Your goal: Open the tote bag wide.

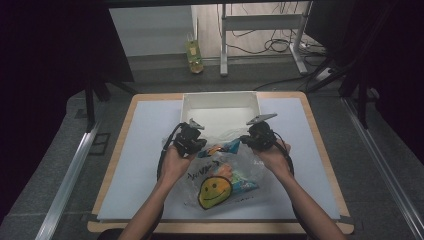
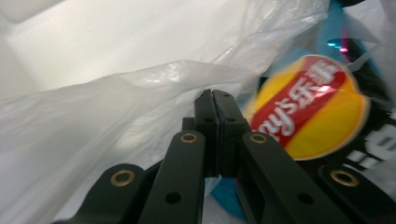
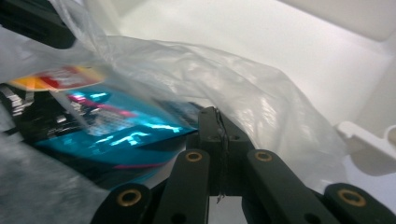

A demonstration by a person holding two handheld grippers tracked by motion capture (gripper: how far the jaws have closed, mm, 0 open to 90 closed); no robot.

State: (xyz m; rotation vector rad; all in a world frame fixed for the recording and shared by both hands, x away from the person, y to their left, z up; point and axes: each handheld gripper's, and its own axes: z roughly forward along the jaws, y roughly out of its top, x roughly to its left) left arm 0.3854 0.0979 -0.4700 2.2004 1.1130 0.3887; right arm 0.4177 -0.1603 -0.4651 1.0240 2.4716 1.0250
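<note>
Both grippers, left gripper (image 1: 190, 136) and right gripper (image 1: 259, 134), are clamped on the plastic bag (image 1: 225, 177) mid-surface (image 1: 145, 150), snacks probably still inside; white box (image 1: 220, 98) at the far edge awaits.

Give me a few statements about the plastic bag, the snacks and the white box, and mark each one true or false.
1. Both tongs, left and right, are shut on the plastic bag. True.
2. The bag bears a yellow smiley face. True.
3. The bag is empty. False: snack packets lie inside.
4. The white box stands at the table's near edge. False: at the far edge, beyond the bag.
</note>
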